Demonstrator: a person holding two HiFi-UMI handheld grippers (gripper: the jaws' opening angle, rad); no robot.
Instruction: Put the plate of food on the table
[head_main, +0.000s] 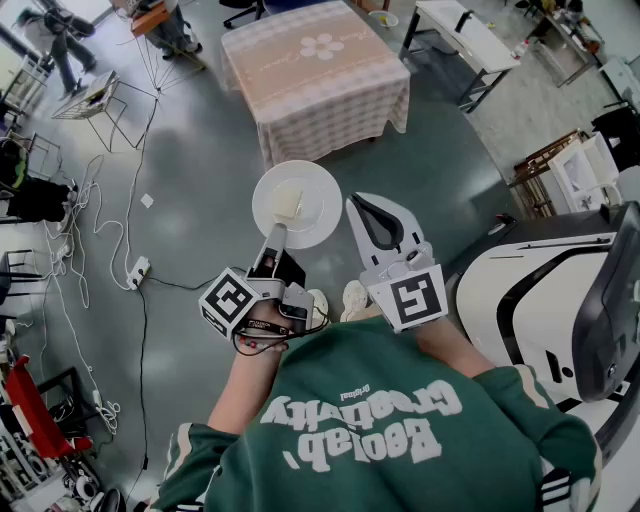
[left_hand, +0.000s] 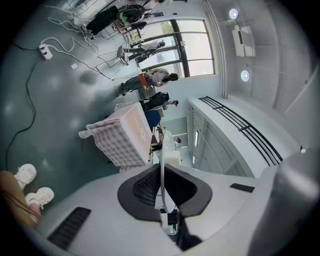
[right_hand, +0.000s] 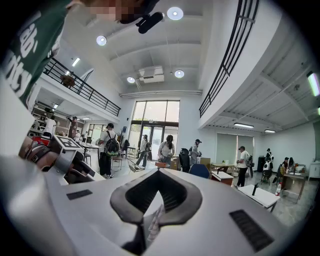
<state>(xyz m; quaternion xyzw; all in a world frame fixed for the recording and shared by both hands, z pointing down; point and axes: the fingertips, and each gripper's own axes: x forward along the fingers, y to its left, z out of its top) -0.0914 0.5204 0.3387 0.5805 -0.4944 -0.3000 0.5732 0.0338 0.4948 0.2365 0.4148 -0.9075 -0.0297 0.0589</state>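
My left gripper (head_main: 272, 240) has its fingers pressed together on the near rim of a round white plate (head_main: 322, 218). In the left gripper view the plate (left_hand: 162, 150) shows edge-on, a thin white line running up from between the dark ribbed pads. A pale, blocky piece of food (head_main: 288, 203) sits on the plate, left of its middle. I am holding the plate in the air over the grey-green floor (head_main: 190, 180), short of the square table with a pink checked cloth and a white flower print (head_main: 320, 90), which stands ahead of me and well apart from the plate.

My right gripper (head_main: 358, 205) hangs just to the right of the plate, not touching it. Seen from the right gripper view (right_hand: 157, 172), its fingers meet at the tips with nothing held between them.
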